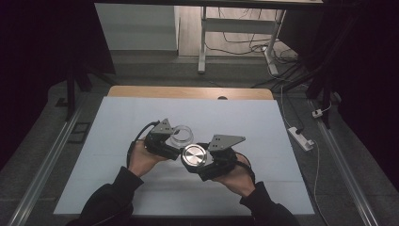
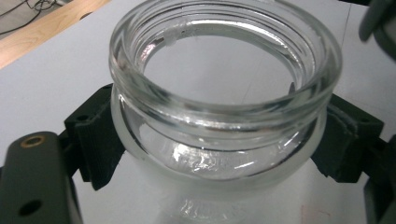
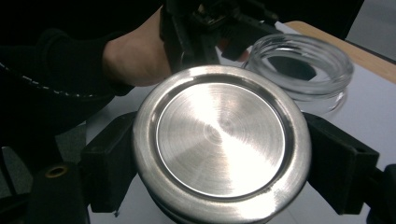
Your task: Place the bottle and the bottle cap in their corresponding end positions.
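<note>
A white sheet (image 1: 141, 188) covers the wooden table (image 1: 188, 92); beyond its far edge a white desk frame (image 1: 203, 42) stands on grey floor (image 1: 150, 70), dark curtains (image 1: 47, 42) at both sides

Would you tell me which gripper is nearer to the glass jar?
Left. The left gripper clamps the glass jar; the right gripper holds the metal lid just beside it.
</note>
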Demonstrator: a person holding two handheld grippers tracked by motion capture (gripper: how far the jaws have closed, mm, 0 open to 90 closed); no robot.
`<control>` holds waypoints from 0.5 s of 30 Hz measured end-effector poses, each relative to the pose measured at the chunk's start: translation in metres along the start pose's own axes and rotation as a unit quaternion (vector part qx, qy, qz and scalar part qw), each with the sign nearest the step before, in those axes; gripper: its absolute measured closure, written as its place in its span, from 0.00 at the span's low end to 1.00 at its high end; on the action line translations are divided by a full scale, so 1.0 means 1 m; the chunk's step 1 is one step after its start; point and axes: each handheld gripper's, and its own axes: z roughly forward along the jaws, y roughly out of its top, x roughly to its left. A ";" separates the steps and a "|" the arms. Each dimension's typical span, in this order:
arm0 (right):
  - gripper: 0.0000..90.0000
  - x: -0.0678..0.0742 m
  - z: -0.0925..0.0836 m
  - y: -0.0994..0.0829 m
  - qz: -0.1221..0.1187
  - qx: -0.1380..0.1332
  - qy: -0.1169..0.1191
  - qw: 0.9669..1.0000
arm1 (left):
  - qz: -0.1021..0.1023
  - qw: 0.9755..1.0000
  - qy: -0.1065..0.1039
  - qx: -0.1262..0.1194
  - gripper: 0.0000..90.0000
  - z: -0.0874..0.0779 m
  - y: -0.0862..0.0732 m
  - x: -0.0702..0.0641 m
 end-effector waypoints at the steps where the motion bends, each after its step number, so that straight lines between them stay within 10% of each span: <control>1: 0.21 0.001 0.002 -0.002 0.000 0.002 0.002 1.000 | 0.000 1.000 0.001 0.001 0.17 0.001 0.000 0.001; 15: 0.21 0.008 0.016 -0.026 -0.004 0.023 0.016 1.000 | 0.006 1.000 0.008 -0.001 0.17 0.017 0.001 0.013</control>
